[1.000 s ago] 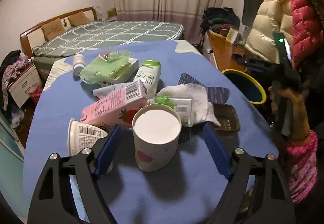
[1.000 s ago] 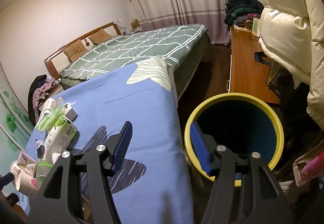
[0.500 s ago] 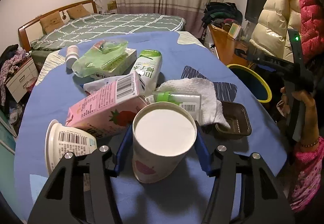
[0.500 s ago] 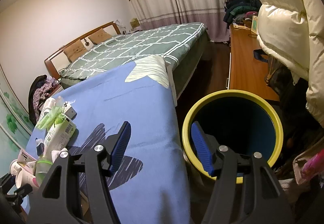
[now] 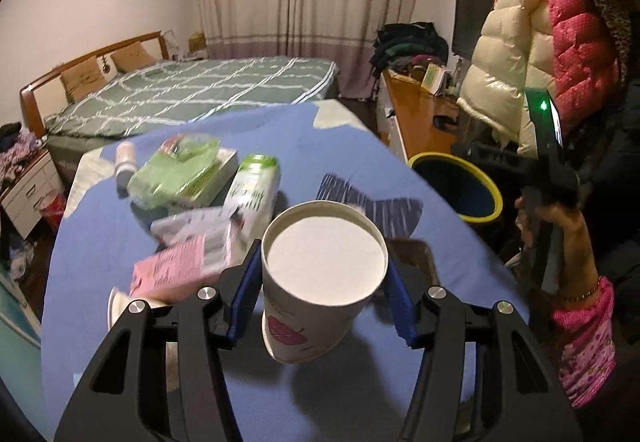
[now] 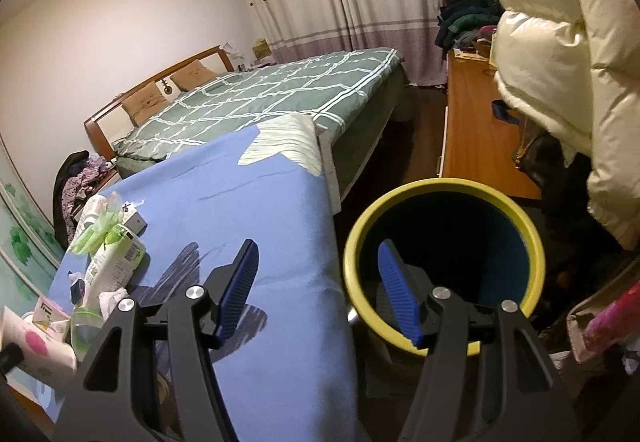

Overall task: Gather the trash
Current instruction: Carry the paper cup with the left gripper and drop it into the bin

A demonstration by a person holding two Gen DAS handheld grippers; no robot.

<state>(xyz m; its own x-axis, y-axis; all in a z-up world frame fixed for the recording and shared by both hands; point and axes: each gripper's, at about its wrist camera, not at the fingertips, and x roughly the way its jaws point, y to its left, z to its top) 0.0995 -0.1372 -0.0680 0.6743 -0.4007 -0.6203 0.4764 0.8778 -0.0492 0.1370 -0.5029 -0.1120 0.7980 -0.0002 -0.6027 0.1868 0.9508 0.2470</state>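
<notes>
Above blue table point(image 5: 344, 146), left hand-held gripper point(image 5: 322, 292) clamps paper cup point(image 5: 320, 282).

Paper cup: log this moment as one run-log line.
left gripper: shut on paper cup, lifted | right gripper: open, empty, over bin rim | next: likely cup to bin

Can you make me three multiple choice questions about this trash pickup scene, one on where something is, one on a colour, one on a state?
1. Where is the trash bin?
A. on the bed
B. on the floor beside the blue-covered table
C. on the wooden desk

2. What colour is the bin's rim?
A. yellow
B. red
C. white

3. What is the left gripper doing?
A. open over the bin
B. shut on nothing
C. shut on the paper cup

Answers: B, it stands just past the table edge; A, a yellow ring circles the dark inside; C, both blue pads press the cup's sides.
</notes>
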